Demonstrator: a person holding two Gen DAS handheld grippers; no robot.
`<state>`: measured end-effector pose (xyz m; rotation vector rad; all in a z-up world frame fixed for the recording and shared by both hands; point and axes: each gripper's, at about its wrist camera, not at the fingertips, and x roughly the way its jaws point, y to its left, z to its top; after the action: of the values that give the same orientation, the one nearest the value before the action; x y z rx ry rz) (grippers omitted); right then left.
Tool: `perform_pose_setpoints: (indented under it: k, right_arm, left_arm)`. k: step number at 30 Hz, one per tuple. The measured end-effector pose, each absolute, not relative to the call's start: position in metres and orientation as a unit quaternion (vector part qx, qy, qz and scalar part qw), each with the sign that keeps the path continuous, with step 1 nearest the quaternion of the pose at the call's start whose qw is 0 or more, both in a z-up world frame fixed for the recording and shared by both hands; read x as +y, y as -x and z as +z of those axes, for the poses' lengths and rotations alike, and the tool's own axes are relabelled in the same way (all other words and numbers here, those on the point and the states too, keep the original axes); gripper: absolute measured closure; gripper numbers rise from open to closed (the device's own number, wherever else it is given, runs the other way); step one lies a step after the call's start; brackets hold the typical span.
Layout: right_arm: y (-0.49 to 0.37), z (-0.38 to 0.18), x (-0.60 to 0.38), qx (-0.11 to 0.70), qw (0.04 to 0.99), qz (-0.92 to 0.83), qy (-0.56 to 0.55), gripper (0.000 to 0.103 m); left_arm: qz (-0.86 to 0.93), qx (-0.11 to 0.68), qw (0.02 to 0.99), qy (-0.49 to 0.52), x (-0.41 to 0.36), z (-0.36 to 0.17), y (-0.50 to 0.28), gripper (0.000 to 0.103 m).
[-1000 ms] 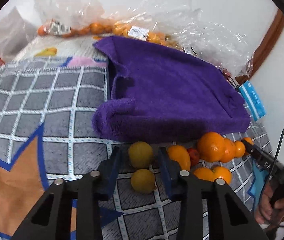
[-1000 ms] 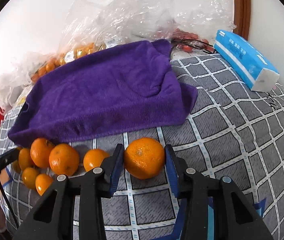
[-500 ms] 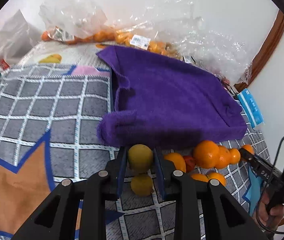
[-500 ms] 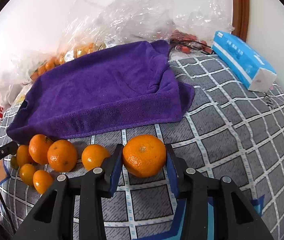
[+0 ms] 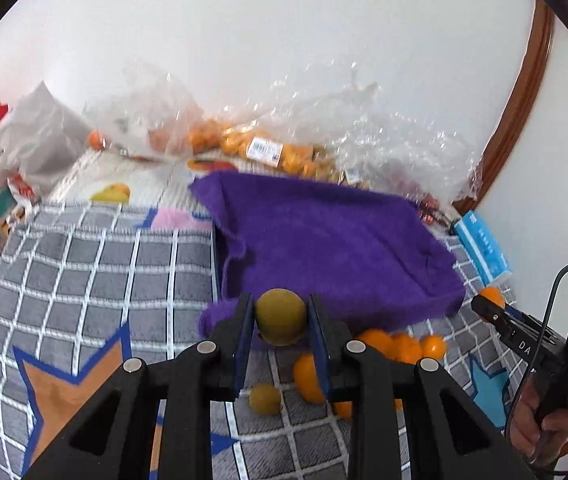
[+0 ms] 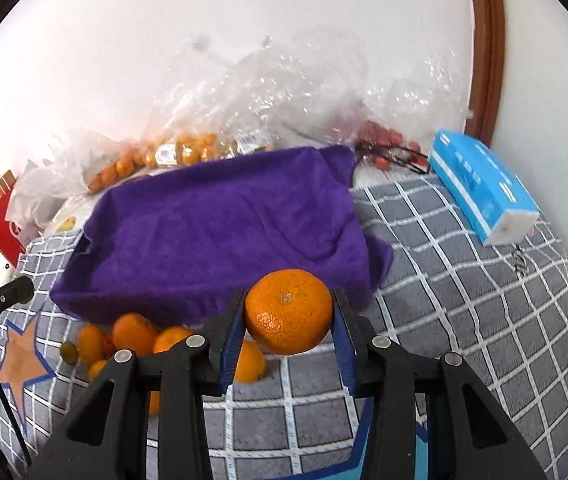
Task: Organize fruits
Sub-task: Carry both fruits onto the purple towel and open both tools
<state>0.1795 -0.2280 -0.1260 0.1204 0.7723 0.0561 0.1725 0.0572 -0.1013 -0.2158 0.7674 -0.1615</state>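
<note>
Left gripper [image 5: 279, 322] is clamping a smooth, round olive-yellow fruit [image 5: 279, 316] – jaws nearly closed on it, lifted just in front of the plush purple towel [image 5: 324, 240]. Right gripper [image 6: 287, 320] is gripping a dimpled orange [image 6: 288, 311] before the towel's front edge. Loose oranges [image 6: 135, 332] are lying on the grey checked cloth [image 6: 464, 300]; crinkled plastic bags [image 6: 284, 92] are sitting behind the towel, against a white wall.

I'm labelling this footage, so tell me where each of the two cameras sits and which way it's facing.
Left wrist: sits on the left gripper, angled down over a checked blanket; its fingers clamp a green-yellow fruit; the person's other hand shows at right.
Right wrist: sits on the right gripper, angled down; its fingers clamp a large orange.
Shared: purple towel, loose orange pile, blue tissue pack.
</note>
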Motion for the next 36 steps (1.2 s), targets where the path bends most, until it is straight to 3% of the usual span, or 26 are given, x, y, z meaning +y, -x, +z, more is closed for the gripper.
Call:
perform_pose_setpoints:
  k: [9, 17, 36]
  right_arm:
    - [-0.212, -0.103, -0.223, 0.350, 0.934, 0.036, -0.057, 0.062]
    - [-0.247, -0.099, -0.220, 0.337, 0.939, 0.037, -0.054, 0.062]
    - [-0.292, -0.149, -0.219, 0.375, 0.925, 0.024, -0.053, 0.062]
  left_arm:
    - [-0.056, 0.322, 0.943, 0.069, 0.044, -0.078, -0.208, 0.078]
    - [-0.068, 0.318, 0.942, 0.084, 0.032, -0.092, -0.245, 0.078]
    - [-0.057, 0.326, 0.939, 0.093, 0.030, -0.145, -0.265, 0.078]
